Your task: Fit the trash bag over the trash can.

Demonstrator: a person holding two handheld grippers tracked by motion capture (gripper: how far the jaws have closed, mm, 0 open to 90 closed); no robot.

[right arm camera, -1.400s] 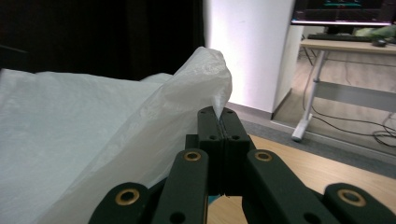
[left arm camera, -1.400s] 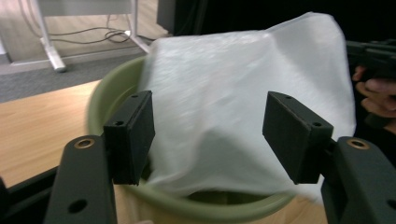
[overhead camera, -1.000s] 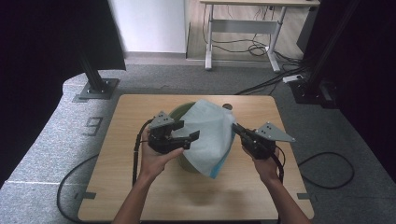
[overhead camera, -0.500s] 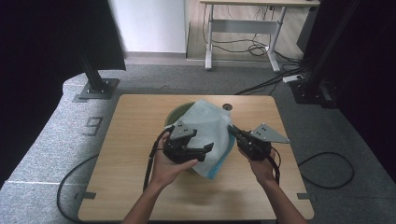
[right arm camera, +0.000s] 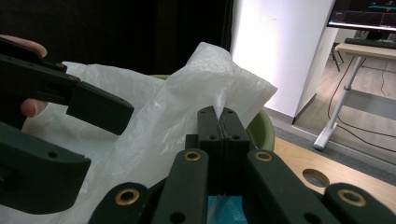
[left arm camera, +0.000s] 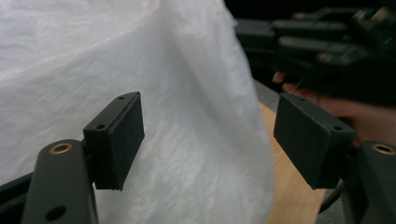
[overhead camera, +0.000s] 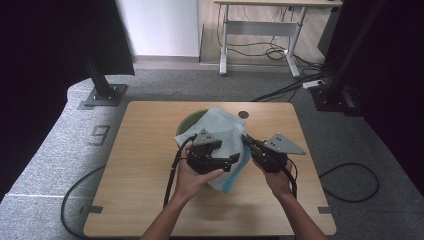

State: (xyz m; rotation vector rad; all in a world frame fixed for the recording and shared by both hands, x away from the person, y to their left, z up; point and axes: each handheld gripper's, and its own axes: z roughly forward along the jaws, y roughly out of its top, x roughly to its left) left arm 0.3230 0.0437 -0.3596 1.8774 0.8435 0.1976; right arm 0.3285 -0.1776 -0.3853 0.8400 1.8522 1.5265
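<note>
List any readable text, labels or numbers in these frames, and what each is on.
"9": a pale numeral on the grey floor left of the table, high view.
Screen at the top right of the right gripper view: coloured lines of text, too small and blurred to read.
White plastic bag, green bin: no print visible.

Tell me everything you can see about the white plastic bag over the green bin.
The bag is thin, crinkled, translucent white plastic, draped loosely over a round green bin near the middle of the wooden table. A blue part shows at its near lower edge. The right claw is shut on a pinched fold of it, holding that edge up. The left claw stands open against the film, its pads on either side without pressing. The bag looks slack and not yet fitted.
</note>
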